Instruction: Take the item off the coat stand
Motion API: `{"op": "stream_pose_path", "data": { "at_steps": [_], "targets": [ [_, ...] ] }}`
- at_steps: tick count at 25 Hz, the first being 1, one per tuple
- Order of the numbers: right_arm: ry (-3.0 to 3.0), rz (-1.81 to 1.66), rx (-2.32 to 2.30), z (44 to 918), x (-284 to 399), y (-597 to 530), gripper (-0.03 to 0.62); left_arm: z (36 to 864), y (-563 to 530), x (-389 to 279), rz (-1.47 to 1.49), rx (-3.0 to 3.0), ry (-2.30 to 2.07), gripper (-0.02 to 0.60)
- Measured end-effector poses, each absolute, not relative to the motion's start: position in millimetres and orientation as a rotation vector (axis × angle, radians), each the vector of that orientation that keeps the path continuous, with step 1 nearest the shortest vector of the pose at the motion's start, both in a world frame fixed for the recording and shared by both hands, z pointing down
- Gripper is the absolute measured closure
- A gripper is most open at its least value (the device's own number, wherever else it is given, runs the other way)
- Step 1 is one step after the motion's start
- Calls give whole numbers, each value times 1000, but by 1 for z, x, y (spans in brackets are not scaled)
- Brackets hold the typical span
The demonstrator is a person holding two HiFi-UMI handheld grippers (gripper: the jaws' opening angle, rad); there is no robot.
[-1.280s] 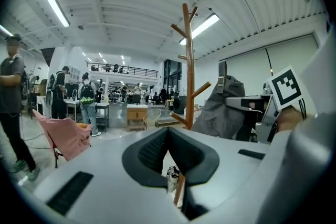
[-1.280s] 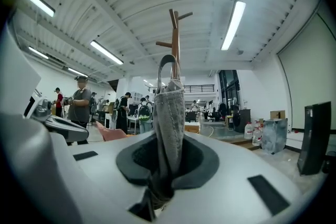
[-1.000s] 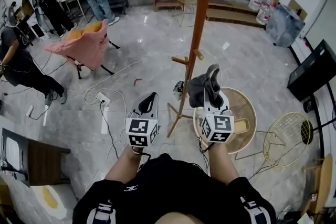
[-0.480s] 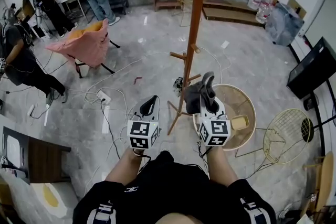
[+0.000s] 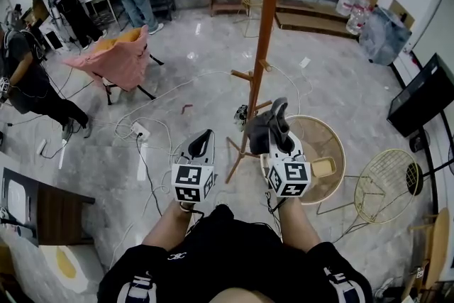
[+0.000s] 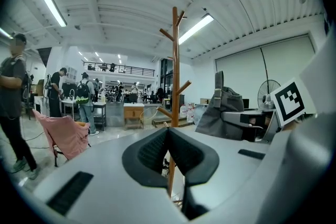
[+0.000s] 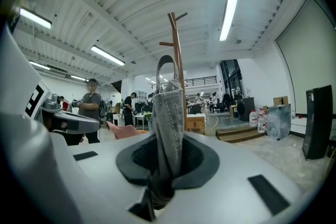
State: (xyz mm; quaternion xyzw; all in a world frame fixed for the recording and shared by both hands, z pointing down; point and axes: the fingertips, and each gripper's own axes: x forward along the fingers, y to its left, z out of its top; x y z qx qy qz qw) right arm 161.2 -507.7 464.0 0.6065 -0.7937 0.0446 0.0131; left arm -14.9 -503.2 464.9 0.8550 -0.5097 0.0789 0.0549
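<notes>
While the right gripper [image 5: 275, 130] clamps its jaws tight on it, the grey bag [image 7: 169, 123] stands upright, free of the wooden coat stand [image 5: 264, 32] and just beside the pole, level with the lowest pegs. It is soft, dull grey cloth with pale stitched seams, and a strap arches in a loop over its top. The left gripper [image 5: 203, 140], on the stand's other side, has its jaws pressed together, holding nothing.
</notes>
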Motion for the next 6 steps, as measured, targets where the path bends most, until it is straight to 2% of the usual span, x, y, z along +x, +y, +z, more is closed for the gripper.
{"op": "stream_pose_path", "data": {
  "at_steps": [6],
  "targets": [
    [-2481,148,1888,456,159,-511,534,453,-505,-18,229,2606,-1552,569]
  ]
}}
